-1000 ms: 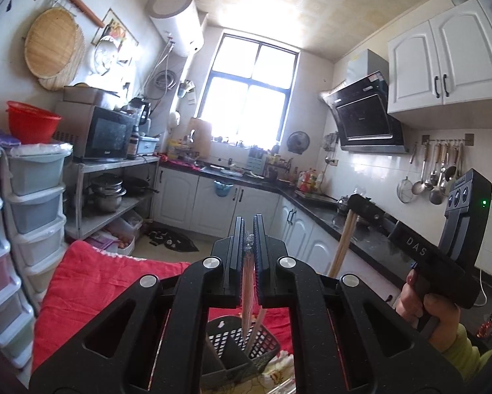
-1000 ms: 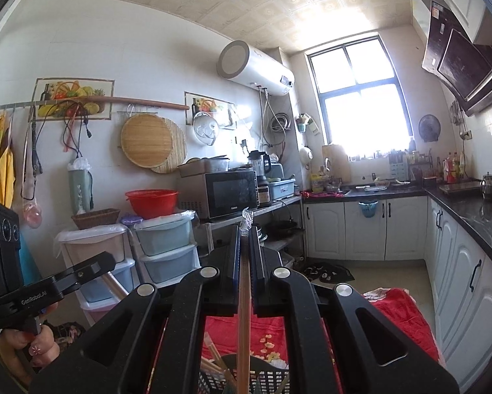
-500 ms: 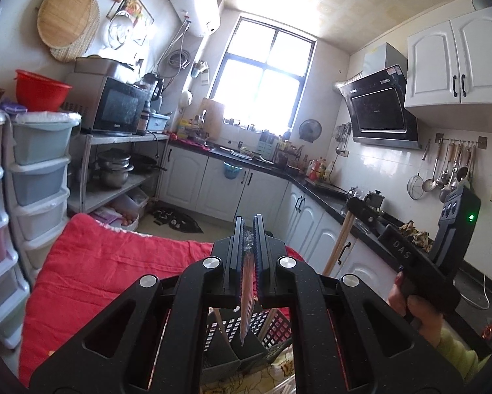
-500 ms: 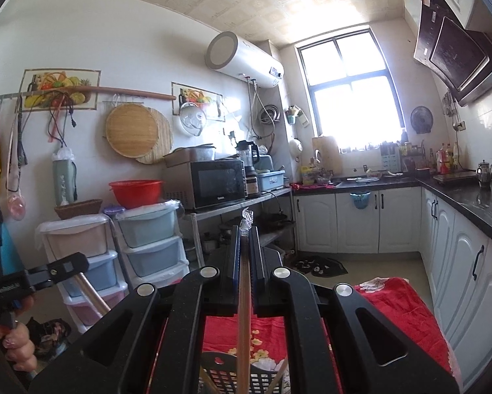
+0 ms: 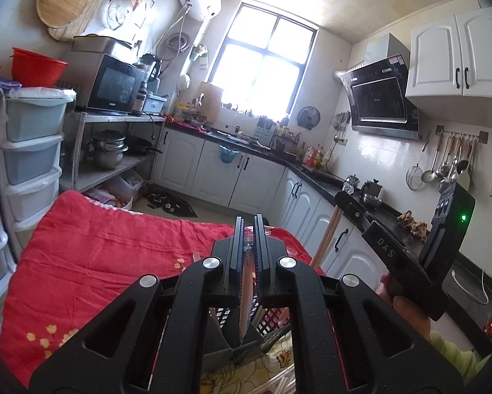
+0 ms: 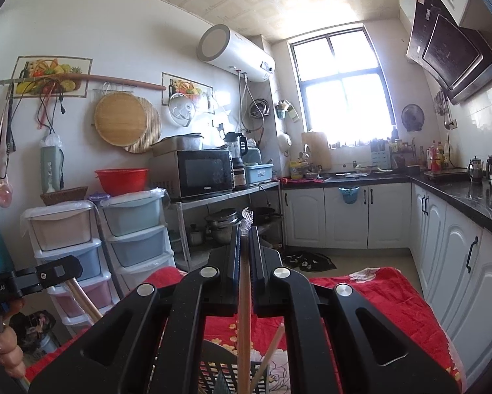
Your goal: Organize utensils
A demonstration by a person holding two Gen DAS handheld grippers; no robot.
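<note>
Chopsticks: a wrapped pair (image 5: pixel 246 292) clamped upright in the left gripper (image 5: pixel 248 229); a bare one (image 6: pixel 244 321) clamped in the right gripper (image 6: pixel 245 239).
Change: both hands have sunk, so the tips now hang just above the black slotted basket (image 5: pixel 272 320) on the red quilt (image 5: pixel 91 249).
Meaning: insertion looks close.
Left view only: right gripper from the side, chopstick hanging below it.
Right view only: one loose chopstick (image 6: pixel 268 354) already leaning in the basket.

The black basket (image 6: pixel 209 374) is mostly hidden behind the right tool (image 6: pixel 245 233) and cut off below.
</note>
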